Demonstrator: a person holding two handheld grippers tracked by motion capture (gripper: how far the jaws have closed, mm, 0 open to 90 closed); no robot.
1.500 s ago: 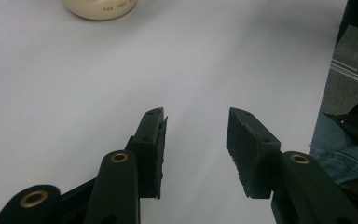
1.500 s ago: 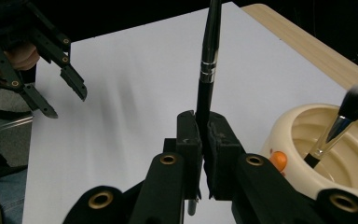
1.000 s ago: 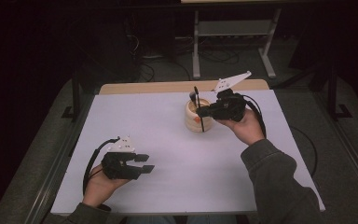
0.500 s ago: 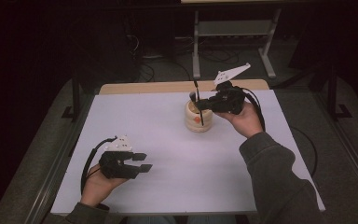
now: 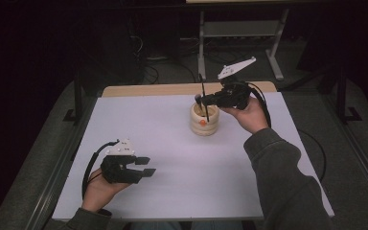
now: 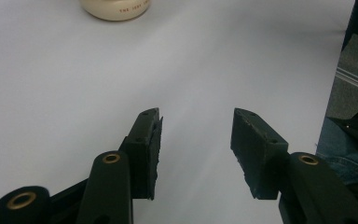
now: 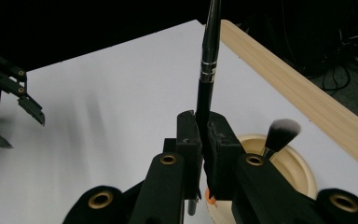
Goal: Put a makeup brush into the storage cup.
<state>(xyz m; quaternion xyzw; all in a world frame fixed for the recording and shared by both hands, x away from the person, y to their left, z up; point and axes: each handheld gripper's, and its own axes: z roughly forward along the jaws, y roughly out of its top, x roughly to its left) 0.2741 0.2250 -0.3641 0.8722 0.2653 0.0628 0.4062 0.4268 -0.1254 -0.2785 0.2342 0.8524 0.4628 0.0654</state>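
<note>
**Halfway out: one brush lifted, one left in the pot**

Already the right gripper (image 7: 204, 140) has its jaws clamped tight on a slim black brush handle with a silver band (image 7: 207, 70), held upright just above the round cream-coloured ceramic pot (image 5: 204, 120). In the high view the handle's lower end seems to sit at or just inside the pot's mouth, though the picture is too small there to say whether it has cleared the rim. So the pull-out looks begun but not finished: the handle has yet to come away and be set down somewhere.

A second brush with a fluffy black-and-white head (image 7: 279, 134) stands in the pot, leaning on its rim, and judging by that it is left to do. A small orange thing shows low on the pot; what it is I cannot tell.

The left gripper (image 5: 143, 166) rests near the table's front left, well apart from the pot, its jaws about half open with nothing between them.

Everything sits on a plain white sheet (image 5: 172, 158) laid over a light wooden tabletop (image 5: 148, 89). Beyond lie a dark room, a grey metal frame stand (image 5: 239, 28) and loose cables on the floor.
</note>
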